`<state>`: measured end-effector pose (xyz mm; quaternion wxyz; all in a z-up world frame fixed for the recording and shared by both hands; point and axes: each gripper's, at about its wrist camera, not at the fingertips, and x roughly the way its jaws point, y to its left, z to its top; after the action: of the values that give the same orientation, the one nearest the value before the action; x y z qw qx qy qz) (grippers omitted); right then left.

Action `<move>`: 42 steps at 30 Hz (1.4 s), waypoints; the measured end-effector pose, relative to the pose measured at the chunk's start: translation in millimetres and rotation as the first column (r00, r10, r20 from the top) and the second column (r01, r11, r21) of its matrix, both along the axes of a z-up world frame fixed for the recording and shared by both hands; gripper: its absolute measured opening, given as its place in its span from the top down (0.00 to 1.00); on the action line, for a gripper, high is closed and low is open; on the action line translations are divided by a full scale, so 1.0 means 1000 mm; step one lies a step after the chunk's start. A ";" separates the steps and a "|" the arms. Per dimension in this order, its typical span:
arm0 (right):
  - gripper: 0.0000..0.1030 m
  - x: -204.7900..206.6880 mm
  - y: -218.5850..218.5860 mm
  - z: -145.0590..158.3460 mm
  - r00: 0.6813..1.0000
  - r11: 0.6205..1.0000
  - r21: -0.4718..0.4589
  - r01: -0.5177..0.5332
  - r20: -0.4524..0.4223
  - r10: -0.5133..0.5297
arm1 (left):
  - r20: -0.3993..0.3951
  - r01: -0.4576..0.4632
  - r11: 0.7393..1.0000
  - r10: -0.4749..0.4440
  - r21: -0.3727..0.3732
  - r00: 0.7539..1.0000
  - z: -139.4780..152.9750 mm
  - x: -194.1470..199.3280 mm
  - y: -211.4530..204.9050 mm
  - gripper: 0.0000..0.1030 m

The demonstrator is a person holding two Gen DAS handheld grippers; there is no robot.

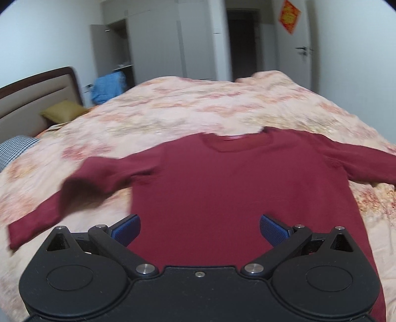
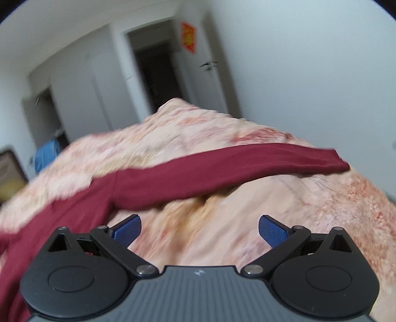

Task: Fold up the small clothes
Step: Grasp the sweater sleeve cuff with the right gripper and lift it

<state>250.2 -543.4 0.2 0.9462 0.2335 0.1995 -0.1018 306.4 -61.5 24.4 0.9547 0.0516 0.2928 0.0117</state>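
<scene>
Bed (image 1: 198, 109) fills both views, covered by a peach floral quilt (image 2: 247, 223); everything below is placed relative to the bed. Grey wardrobe (image 1: 158, 42) stands past its far side, one door swung open on the left, with a blue bundle (image 1: 107, 88) at the foot of that open section. Dark doorway (image 1: 243, 42) is right of the wardrobe, then a white door (image 1: 294, 37) carrying a red diamond-shaped decoration (image 1: 289, 16). Padded headboard (image 1: 32, 99) is at the bed's left end, with an olive pillow (image 1: 63, 112) and a checked pillow (image 1: 14, 148) near it. Dark red long-sleeve shirt (image 1: 247, 193) lies spread flat on the quilt, on the near half of the bed, collar toward the wardrobe side, hem toward the cameras, both sleeves out sideways; the left sleeve (image 1: 49, 208) angles down toward the near edge, the right sleeve (image 2: 235, 171) stretches toward the bed's right end with its cuff lying on the quilt. Left gripper (image 1: 200, 229) hovers over the shirt's lower body, jaws spread wide, nothing between the blue pads (image 1: 126, 230). Right gripper (image 2: 200, 229) sits over bare quilt just below the right sleeve, near the armpit, jaws likewise wide apart and empty. Right wrist view is motion-blurred, so I can't tell its height above the quilt.
</scene>
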 end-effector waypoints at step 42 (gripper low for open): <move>0.94 0.167 0.014 0.069 0.973 0.975 -0.197 0.099 0.225 -0.053 | -0.025 -0.078 0.997 0.078 -0.023 0.997 0.004 0.064 0.039 0.01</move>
<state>416.8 -529.9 69.0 0.9769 0.1510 0.0735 -0.1321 370.2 -22.6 28.6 0.9505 0.0290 0.3061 0.0448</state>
